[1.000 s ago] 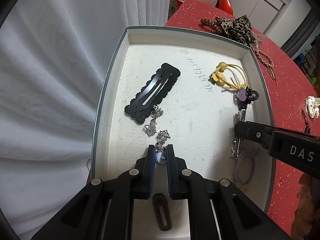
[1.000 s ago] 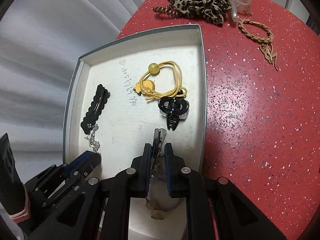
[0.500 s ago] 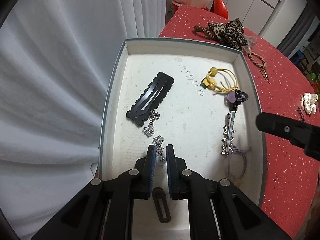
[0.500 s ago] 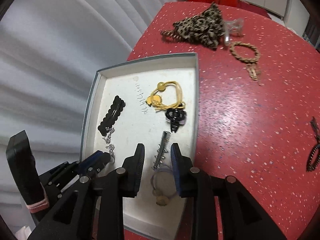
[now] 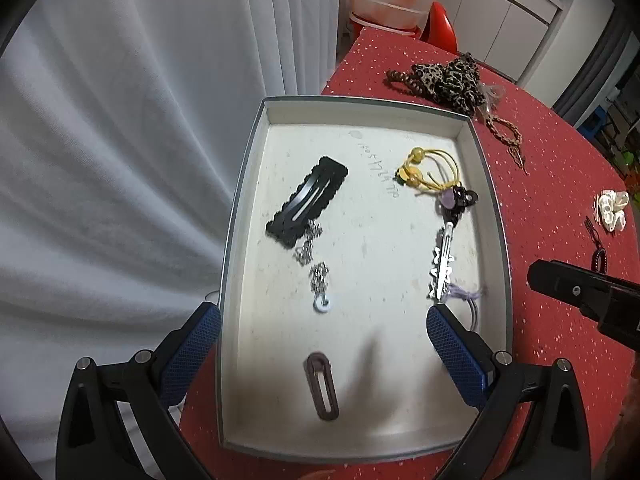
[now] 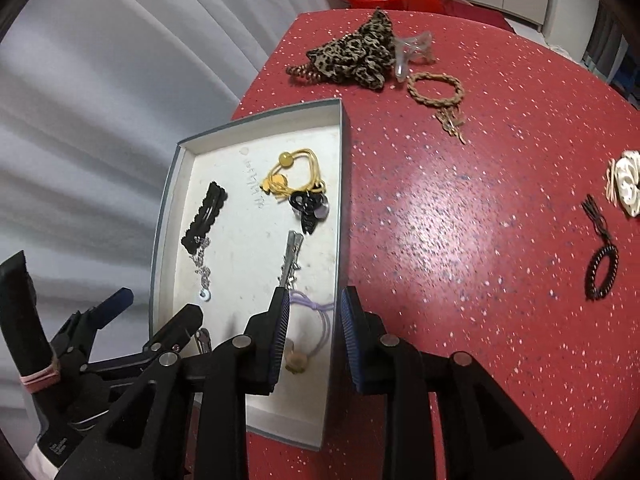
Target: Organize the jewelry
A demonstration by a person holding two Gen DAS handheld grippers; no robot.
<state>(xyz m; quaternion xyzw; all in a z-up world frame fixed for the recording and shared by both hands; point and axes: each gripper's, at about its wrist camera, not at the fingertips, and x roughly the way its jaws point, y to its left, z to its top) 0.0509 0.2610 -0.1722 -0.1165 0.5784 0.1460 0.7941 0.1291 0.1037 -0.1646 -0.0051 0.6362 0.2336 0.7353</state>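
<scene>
Left tongs [image 5: 323, 338] hanging wide open and empty over the white tray [image 5: 236, 216], silver chain [image 5: 318, 276] lying free beside the black clip [image 5: 306, 202], right tongs [image 6: 313, 322] gaping empty astride the tray's right wall, leopard scrunchie [image 6: 356, 58] sitting on the red bench [image 6: 480, 220]

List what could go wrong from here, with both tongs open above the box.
The thin silver chain touches the black scalloped snap clip; lifting either could drag the other. The lilac hair elastic lies against the silver star clip, inviting tangles. The shallow white box could be nudged by the right tongs straddling its wall.
</scene>
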